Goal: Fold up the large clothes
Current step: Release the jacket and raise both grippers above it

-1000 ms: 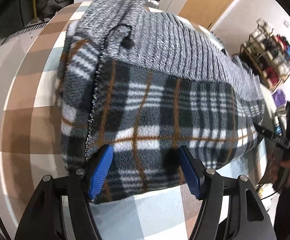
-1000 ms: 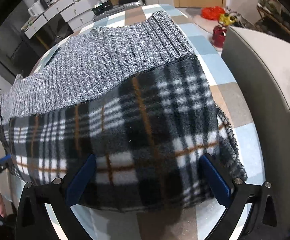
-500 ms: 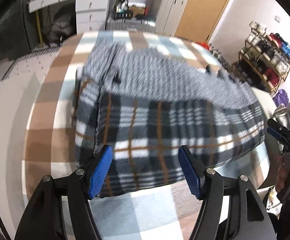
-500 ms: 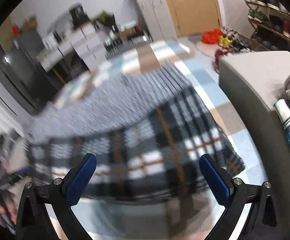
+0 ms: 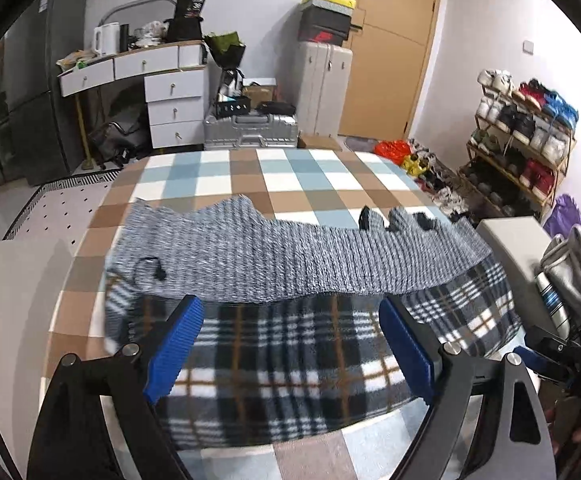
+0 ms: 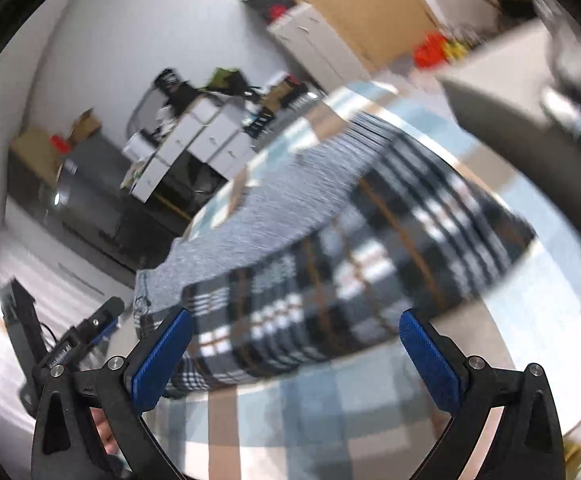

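Note:
A large folded garment lies on the checked table [image 5: 226, 176]: a grey knit part [image 5: 290, 256] at the back and a plaid fleece part [image 5: 290, 356] at the front. My left gripper [image 5: 290, 320] hovers above the fleece near the front edge. Its jaws are opening and the pads do not touch the cloth. At the right edge of this view a hand carries the right gripper [image 5: 546, 356]. In the blurred right wrist view the right gripper [image 6: 294, 328] stands wide open over the plaid edge [image 6: 330, 300], holding nothing. The left gripper [image 6: 86, 336] shows at the left there.
A grey padded block [image 5: 506, 240] with clothes on it stands by the table's right side. Behind the table are a silver suitcase [image 5: 250, 128], white drawers [image 5: 170, 96], a shoe rack [image 5: 522, 148] and a wooden door [image 5: 386, 52].
Both grippers have drawn back and risen from the garment, and both views tilt up to show the room. The left jaws stand wider apart. The garment stays flat on the table.

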Demonstrator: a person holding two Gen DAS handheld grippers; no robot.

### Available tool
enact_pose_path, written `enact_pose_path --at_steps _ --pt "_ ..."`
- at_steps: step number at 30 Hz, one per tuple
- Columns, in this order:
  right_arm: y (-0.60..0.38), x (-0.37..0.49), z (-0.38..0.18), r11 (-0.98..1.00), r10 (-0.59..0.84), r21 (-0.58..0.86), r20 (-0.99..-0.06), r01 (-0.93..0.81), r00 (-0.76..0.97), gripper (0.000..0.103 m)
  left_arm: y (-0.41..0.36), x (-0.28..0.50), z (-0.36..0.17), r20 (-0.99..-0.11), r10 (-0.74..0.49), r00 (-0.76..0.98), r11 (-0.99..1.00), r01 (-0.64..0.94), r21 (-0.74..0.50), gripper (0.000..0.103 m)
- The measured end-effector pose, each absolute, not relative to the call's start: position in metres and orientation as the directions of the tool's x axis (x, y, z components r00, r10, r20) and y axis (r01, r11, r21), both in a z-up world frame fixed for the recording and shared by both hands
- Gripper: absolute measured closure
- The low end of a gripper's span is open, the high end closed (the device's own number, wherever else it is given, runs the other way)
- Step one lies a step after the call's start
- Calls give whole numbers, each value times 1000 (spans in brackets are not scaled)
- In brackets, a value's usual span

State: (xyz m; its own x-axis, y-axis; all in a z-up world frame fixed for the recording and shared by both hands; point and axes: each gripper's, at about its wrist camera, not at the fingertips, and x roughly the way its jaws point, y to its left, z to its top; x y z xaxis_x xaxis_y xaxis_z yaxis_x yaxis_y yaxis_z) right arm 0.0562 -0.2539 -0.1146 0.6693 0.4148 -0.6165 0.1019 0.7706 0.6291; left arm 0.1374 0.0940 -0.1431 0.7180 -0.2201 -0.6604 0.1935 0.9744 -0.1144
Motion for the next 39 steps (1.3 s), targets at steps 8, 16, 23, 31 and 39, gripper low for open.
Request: enact_pose_path --at_steps 8,16,23,31,39 --pt "-285 77 -162 613 533 759 -602 218 594 0 83 133 -150 -687 -223 692 970 228 -85 17" --pt "-275 99 -163 629 519 748 -605 210 604 0 63 115 -137 -662 -205 721 959 284 12 17" --pt "-289 112 -153 674 384 655 -705 341 596 0 73 117 -144 -706 -202 679 965 263 -22 17" --pt "-276 126 -150 748 299 577 -733 327 611 0 75 120 -146 -707 -174 685 968 249 3 17" --pt "-272 119 -130 733 371 655 -610 182 700 0 66 122 -149 -705 -142 695 966 252 55 17"
